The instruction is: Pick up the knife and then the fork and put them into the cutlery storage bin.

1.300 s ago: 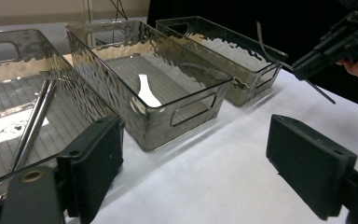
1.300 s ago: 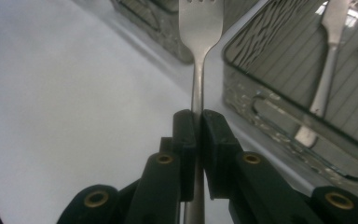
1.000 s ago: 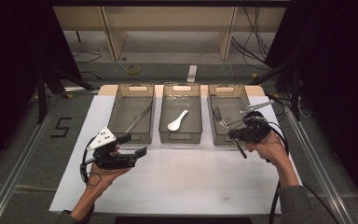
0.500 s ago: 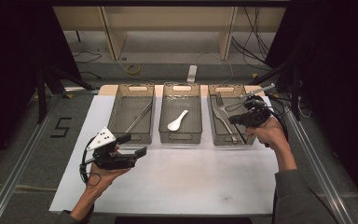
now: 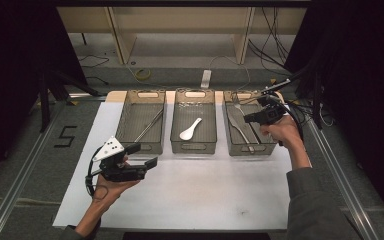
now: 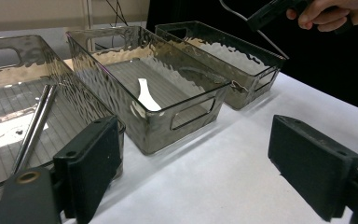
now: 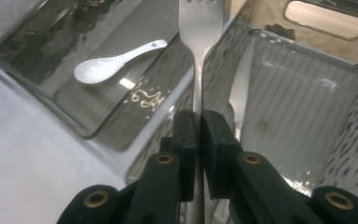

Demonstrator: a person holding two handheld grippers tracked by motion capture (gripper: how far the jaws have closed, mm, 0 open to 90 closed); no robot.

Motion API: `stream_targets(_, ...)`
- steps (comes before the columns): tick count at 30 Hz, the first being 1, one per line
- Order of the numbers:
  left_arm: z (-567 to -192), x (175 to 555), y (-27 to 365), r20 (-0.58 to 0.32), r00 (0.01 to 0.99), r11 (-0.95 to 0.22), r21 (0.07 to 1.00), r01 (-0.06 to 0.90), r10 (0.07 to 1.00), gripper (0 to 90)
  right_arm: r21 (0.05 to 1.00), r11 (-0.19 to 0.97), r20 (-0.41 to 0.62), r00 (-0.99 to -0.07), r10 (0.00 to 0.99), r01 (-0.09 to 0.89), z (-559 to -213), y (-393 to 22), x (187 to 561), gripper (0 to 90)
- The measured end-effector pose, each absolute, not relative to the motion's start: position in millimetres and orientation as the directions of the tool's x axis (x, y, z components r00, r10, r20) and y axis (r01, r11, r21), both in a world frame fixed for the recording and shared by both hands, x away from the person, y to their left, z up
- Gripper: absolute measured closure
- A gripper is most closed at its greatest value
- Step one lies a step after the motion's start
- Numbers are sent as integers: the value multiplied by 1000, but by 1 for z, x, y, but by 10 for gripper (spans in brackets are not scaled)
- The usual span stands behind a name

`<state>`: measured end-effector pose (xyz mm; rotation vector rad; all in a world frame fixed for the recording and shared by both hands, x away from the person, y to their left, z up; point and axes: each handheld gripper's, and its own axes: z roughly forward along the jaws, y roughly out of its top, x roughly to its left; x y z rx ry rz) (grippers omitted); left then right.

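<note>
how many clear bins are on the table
3, in a row at the table's far side: left bin with metal chopsticks, middle bin with a white spoon, right bin with a knife.

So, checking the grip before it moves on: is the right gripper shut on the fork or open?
Shut: the right gripper has its black jaws pressed against the silver metal fork's handle.

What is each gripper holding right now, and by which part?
The right gripper is shut on a fork, pinching its handle partway along, tines pointing away. The left gripper is open and holds nothing.
</note>
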<state>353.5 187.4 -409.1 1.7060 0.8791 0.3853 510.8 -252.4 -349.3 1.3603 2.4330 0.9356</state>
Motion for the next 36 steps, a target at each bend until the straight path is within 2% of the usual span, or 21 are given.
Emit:
stream_targets(19,-409,353,188,-184,669,-93,929,357,720,162,574,335,103,-471,876,748,-365,-259,543,849)
stream_targets(36,-408,353,188,-184,668,-92,930,357,721,162,549,349,65,-455,888,760,-382,-251,553,848)
